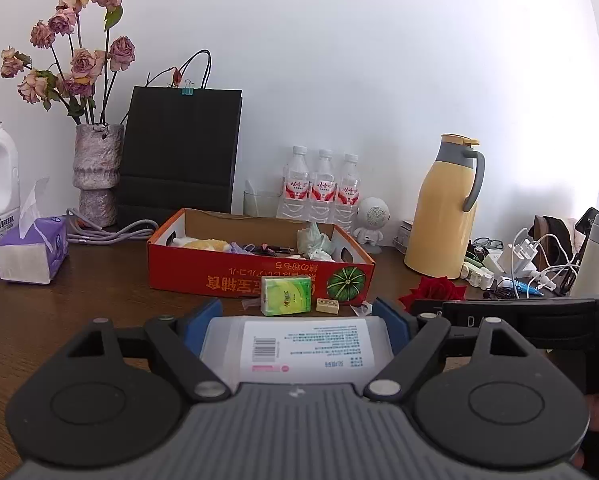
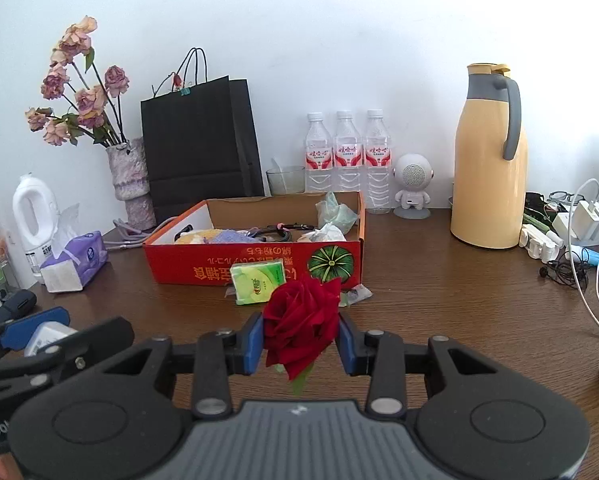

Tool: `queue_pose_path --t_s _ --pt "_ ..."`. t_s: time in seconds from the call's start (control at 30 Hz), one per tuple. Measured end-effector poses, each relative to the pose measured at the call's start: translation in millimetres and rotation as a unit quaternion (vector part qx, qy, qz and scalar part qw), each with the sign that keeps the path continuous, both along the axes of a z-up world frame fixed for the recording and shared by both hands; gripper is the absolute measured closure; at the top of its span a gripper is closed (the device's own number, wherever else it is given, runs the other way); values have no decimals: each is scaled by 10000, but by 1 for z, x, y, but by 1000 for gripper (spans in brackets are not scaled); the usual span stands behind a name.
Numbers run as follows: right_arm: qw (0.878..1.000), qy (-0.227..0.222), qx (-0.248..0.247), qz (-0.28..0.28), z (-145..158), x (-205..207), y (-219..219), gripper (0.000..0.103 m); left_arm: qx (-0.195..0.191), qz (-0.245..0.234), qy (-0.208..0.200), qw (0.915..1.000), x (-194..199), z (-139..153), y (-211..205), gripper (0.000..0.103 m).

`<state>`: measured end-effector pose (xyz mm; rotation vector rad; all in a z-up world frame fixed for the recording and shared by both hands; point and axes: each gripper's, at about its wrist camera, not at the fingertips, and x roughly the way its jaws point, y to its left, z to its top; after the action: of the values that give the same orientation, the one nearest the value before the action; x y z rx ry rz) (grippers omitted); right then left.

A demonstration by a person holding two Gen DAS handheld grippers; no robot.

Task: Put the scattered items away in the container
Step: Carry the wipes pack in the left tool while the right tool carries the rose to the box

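Gripping a clear plastic pack with a white barcode label between its 2 blue pads, the left gripper held its fingers spread wide against the pack's 2 sides. Beyond those fingertips lay a green tissue packet and a small cream block, both just in front of the red cardboard box, which already contained crumpled tissue, a cable and a yellow item. The right gripper was clenched on a red rose, the bloom rising between and above its 2 blue pads. Ahead of that bloom sat the same green packet and the box on the brown wooden table. Farther past the fingers stood 3 water bottles and a yellow thermos jug.
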<state>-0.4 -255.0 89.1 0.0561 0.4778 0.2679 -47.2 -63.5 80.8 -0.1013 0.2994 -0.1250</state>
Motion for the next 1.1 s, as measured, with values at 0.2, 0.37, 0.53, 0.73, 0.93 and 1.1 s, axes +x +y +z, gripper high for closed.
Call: queue_pose_path --t_s 0.2,0.37,0.53,0.73,0.93,1.1 --pt "9997 -217 129 17 16 7 4 66 -155 121 9 9998 19 9 26 20" --pt "9987 -445 187 137 48 44 11 66 -375 -50 -53 9993 79 41 66 20" --pt "9989 -306 115 322 74 127 18 66 -36 -294 185 9994 183 73 84 20" --pt "9949 864 -63 510 52 266 43 66 192 -433 855 9952 306 66 78 20" --pt "9799 1898 -201 587 8 365 65 67 599 -319 1597 9848 399 19 71 19" --pt "9646 2494 -439 731 -23 408 76 67 894 -341 2074 9736 444 -11 71 19"
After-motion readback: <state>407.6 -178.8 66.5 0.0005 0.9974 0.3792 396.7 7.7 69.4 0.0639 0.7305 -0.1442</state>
